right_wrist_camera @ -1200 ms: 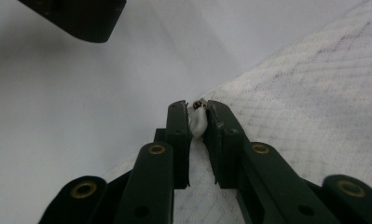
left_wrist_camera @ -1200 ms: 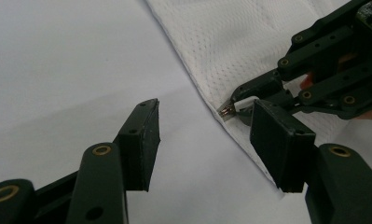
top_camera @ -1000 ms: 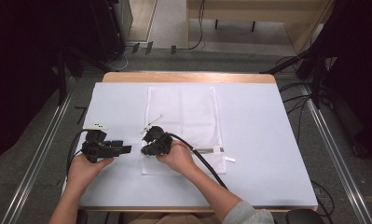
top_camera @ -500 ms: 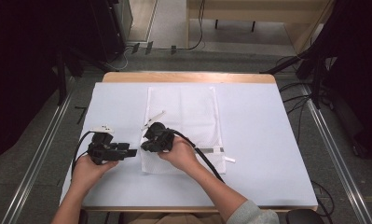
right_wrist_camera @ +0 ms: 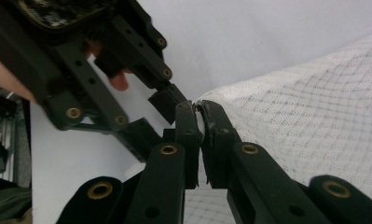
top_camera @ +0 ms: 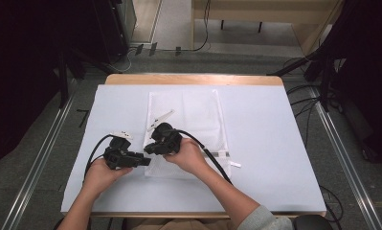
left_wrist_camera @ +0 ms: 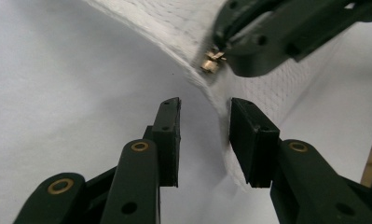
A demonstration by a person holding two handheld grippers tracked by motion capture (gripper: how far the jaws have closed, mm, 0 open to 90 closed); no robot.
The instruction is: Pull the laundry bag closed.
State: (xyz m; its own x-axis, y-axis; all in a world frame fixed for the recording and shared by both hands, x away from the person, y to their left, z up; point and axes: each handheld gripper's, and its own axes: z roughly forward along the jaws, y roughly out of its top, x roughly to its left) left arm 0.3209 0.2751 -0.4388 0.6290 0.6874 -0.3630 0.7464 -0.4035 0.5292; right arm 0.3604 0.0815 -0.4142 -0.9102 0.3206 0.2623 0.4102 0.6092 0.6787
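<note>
I am working at the near left corner of a white mesh bag (top_camera: 188,120) that is lying flat on the white-covered counter (top_camera: 284,143). My right gripper (right_wrist_camera: 200,109) is pinching the bag's edge, its fingers (right_wrist_camera: 186,135) pressed together on the mesh beside a small brass zipper pull (left_wrist_camera: 212,61). My left gripper (left_wrist_camera: 204,128) is sitting just beside it with its fingers (left_wrist_camera: 167,135) spread, one on each side of the lifted mesh edge, not closing on it. Both grippers are nearly touching.
</note>
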